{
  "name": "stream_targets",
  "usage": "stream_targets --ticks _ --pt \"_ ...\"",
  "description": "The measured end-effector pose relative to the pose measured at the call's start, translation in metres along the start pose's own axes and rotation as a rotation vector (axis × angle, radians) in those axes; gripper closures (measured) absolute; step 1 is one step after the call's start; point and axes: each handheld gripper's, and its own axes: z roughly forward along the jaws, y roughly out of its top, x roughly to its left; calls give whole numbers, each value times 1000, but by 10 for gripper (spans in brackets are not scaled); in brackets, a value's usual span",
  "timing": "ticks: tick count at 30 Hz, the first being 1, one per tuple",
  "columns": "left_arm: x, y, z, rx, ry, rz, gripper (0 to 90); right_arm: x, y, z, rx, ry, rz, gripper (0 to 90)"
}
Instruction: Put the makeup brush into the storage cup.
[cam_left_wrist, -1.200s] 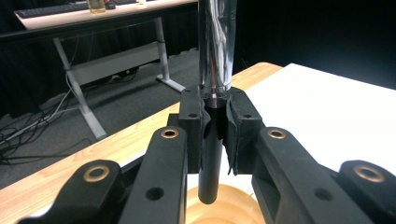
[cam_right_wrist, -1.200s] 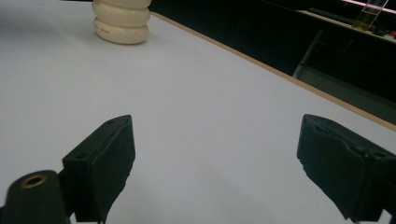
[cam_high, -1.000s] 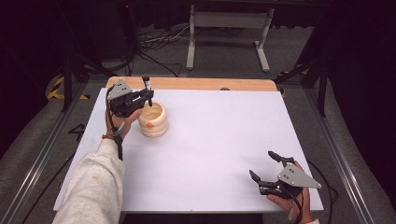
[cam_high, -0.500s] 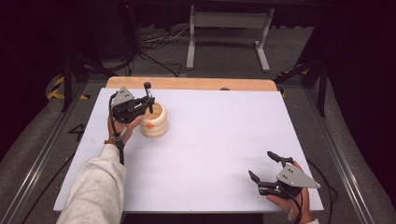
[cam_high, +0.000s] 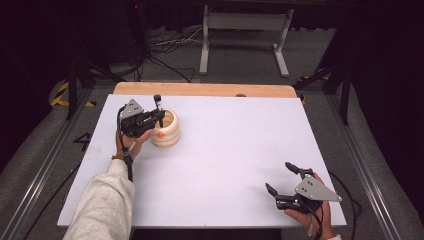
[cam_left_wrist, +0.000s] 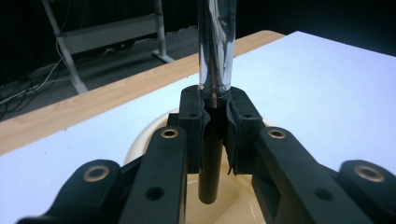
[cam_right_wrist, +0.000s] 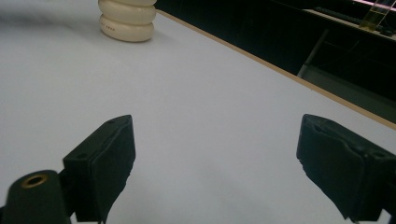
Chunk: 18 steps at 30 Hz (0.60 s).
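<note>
In the high view we see the left gripper (cam_high: 156, 116) at the upper left of the frame, pinching a slim dark rod (cam_high: 158, 107) that stands upright over a cream ribbed bowl (cam_high: 166, 131) on the white table (cam_high: 235, 150). The rod's long axis runs close to vertical, its capped end pointing up and its lower end dipping inside the bowl's rim. A small orange thing (cam_high: 160, 134) sits at the bowl's near side; we cannot tell what it is. The right gripper (cam_high: 285, 181) rests at the lower right, jaws spread, holding nothing, well apart from the bowl.

In the left gripper view we look along the jaws pressed onto the rod (cam_left_wrist: 215, 51) in the middle of the frame. Its shiny upper length rises out of the top edge and its dark lower end hangs just above the bowl (cam_left_wrist: 154, 128) floor. We judge that the glossy surface could slip through the pads, or the rod could tilt and catch the rim, nudging the light bowl sideways.

In the right gripper view the bowl (cam_right_wrist: 127, 19) stands at the upper left, far beyond the wide-open jaws. Nothing steadies it, so we think a sideways push from the rod could tip or slide it.
</note>
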Motion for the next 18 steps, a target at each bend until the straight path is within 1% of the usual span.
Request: stream_targets --ticks 3,13,18 --pt "0 -3 1 4 3 -8 791 0 0 0 1 1 -2 126" --pt "-2 -2 1 6 6 -10 790 0 0 0 1 3 -1 126" --pt "-1 -1 1 2 11 -1 789 0 0 0 -1 4 -1 126"
